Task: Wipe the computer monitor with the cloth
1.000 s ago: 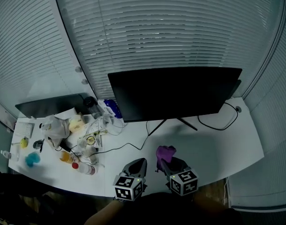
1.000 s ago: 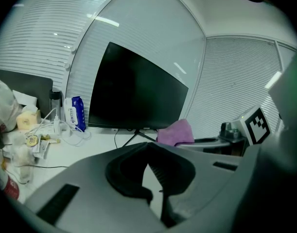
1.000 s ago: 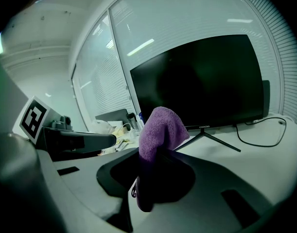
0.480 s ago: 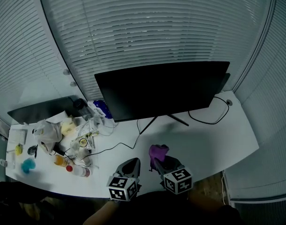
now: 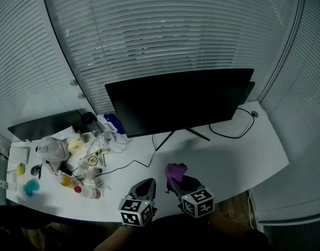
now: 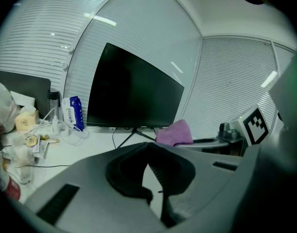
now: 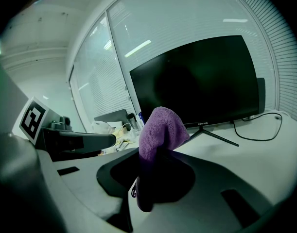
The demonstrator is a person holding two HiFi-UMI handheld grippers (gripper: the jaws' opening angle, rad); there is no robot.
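A black computer monitor stands on a thin stand at the back of the white desk, its screen dark. It also fills the upper part of the left gripper view and the right gripper view. My right gripper is shut on a purple cloth, which sticks up from its jaws, well short of the screen. My left gripper hovers beside it near the desk's front edge, jaws shut with nothing between them. The cloth shows to its right.
Clutter crowds the desk's left: a white bag, small bottles, cables, a blue pack, a second dark screen. A black cable loops right of the monitor stand. Blinds cover the windows behind.
The head view has shifted, so the monitor and desk sit slightly lower left in frame. Both grippers stay together near the front edge, the right still holding the cloth.
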